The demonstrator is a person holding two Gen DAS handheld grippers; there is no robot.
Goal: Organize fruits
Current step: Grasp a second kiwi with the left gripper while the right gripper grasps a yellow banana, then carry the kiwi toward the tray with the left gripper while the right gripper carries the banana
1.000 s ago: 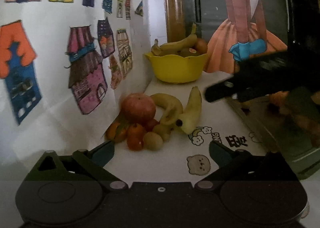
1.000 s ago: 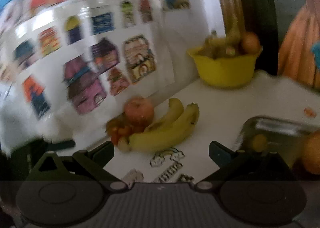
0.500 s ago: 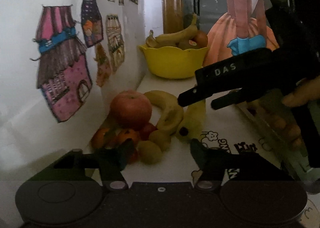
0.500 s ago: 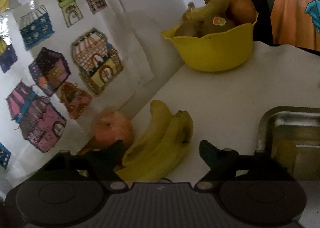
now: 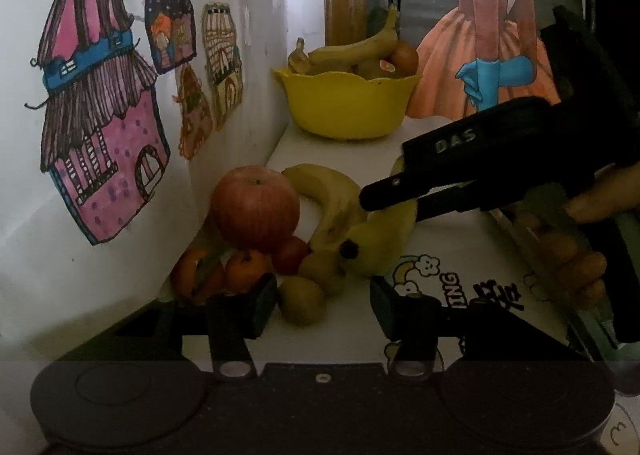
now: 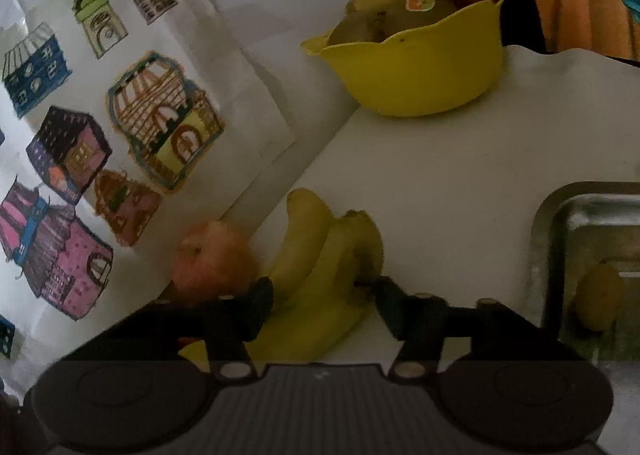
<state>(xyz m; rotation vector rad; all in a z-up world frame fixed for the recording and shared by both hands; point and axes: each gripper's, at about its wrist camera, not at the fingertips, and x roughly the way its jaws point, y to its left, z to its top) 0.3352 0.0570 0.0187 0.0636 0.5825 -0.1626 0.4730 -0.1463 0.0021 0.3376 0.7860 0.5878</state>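
A pile of fruit lies against the wall on the white tabletop: a red apple (image 5: 256, 207), two bananas (image 5: 340, 207), small oranges (image 5: 246, 267), a small red fruit (image 5: 292, 255) and two greenish-brown fruits. My left gripper (image 5: 322, 305) is low at the pile's near side, its jaws closing around the nearer greenish fruit (image 5: 302, 305) with gaps showing at the pads. My right gripper (image 6: 324, 301) straddles the bananas (image 6: 320, 275), its jaws closing, the pads close beside them. From the left wrist, one of its black fingers (image 5: 400, 183) crosses over the bananas. The apple (image 6: 212, 259) sits left of it.
A yellow bowl (image 5: 344, 107) holding a banana and round fruits stands at the back by the wall, also in the right wrist view (image 6: 420, 79). A metal tray (image 6: 560, 199) with a yellowish fruit (image 6: 598, 295) lies right. A hand (image 5: 572, 263) holds the right gripper. Drawings cover the left wall.
Both grippers have come closer to the fruit pile and their jaws have narrowed. The right gripper swung in from the right over the bananas and rolled.
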